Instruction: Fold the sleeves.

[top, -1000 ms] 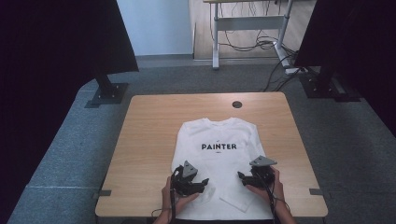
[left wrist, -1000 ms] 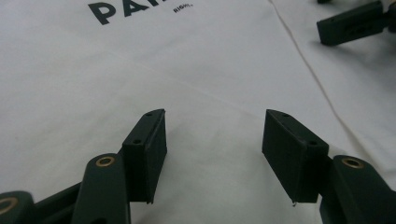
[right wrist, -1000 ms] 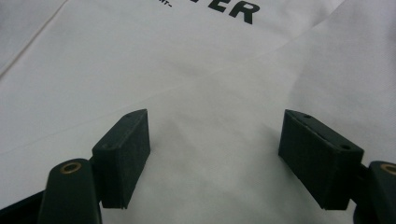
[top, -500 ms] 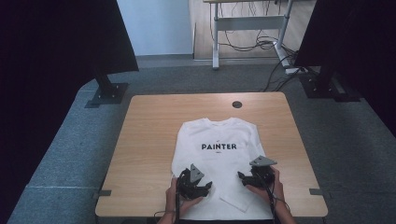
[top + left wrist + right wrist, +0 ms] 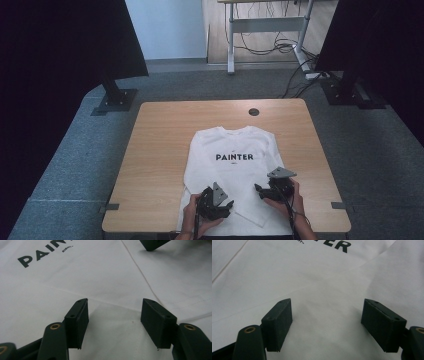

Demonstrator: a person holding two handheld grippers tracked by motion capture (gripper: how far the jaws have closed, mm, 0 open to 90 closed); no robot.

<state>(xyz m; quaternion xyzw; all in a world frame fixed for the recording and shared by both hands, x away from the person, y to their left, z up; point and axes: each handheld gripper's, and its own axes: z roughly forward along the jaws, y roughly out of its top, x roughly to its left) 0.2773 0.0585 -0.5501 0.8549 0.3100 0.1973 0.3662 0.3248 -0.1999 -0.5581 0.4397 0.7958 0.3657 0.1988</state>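
Left stand: a black stand base (image 5: 116, 97) sits on the carpet off the table's far left corner.
Table (image 5: 165, 150): a white sweatshirt (image 5: 232, 175) lies flat at the near middle, lettering facing up.
My left gripper (image 5: 227, 206): over the hem, jaws apart, nothing between them.
My right gripper (image 5: 258, 188): over the folded sleeve, jaws wide apart.
Obstruction: none between my jaws and the cloth.
Left gripper view: a sleeve seam (image 5: 142, 277) and my other gripper's tip at the top edge.
High view: a grommet hole (image 5: 254, 111) at the table's far edge.
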